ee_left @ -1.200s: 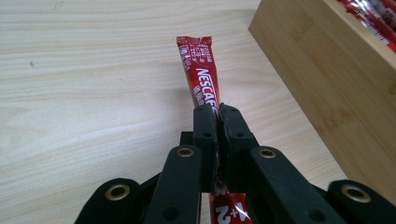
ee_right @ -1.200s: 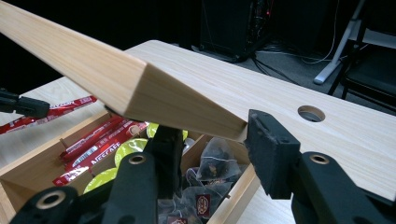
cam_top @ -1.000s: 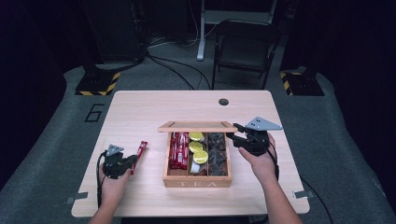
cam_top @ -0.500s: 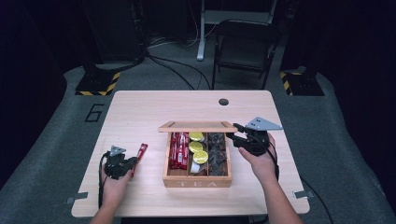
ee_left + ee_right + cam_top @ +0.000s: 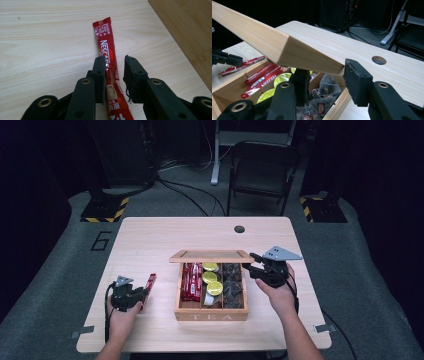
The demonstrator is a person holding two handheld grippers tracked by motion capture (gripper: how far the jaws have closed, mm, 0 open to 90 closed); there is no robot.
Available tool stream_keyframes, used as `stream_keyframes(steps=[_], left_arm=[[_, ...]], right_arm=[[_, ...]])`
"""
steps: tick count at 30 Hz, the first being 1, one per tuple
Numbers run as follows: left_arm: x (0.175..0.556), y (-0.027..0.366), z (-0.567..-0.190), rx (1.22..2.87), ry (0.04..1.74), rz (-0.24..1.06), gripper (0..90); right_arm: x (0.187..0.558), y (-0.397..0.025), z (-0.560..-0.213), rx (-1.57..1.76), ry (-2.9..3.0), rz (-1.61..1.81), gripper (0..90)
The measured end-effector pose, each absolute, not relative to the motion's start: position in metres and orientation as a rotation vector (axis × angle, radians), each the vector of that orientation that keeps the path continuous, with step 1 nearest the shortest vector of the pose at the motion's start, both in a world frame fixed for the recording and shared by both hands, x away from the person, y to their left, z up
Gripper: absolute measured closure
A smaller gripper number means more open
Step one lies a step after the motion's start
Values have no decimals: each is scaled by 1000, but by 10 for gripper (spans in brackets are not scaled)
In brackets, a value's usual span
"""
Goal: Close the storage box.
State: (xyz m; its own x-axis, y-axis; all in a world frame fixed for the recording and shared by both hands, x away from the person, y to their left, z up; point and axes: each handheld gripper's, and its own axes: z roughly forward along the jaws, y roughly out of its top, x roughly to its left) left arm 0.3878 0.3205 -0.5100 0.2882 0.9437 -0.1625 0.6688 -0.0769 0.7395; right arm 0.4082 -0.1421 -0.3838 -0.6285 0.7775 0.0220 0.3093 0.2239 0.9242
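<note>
Sachet: red Nescafé coffee stick (image 5: pixel 108 62) lies flat on the table (image 5: pixel 150 240), well left of the tea box, its near half between the jaws of the left gripper (image 5: pixel 113 72).
Left gripper: jaws part-open, straddling the stick; one pad appears to touch its edge, no clamp yet. Against the earlier high views the gripper has edged forward onto the stick, which has not shifted.
Tea box: wooden box (image 5: pixel 212 314) at table centre; left compartment holds matching red sticks (image 5: pixel 190 281), middle one yellow-lidded capsules (image 5: pixel 212 281), right one tea bags (image 5: pixel 233 285).
Lid: hinged lid (image 5: pixel 274 42) raised.
Right gripper: right gripper (image 5: pixel 325 72) closed on the lid's corner, holding it up, unchanged from the earlier views.
Finding: box stays open; closing on the stick looks to be the step in hand, then transfer to the left compartment.
</note>
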Motion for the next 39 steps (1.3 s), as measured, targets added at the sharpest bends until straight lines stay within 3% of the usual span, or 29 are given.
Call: stream_keyframes(steps=[7, 39], left_arm=[[384, 311, -498, 1827, 1394, 496, 612], [368, 261, -446, 1871, 1122, 457, 583]], right_arm=[[406, -142, -385, 994, 2056, 1379, 562], [399, -141, -390, 1000, 2066, 1357, 562]])
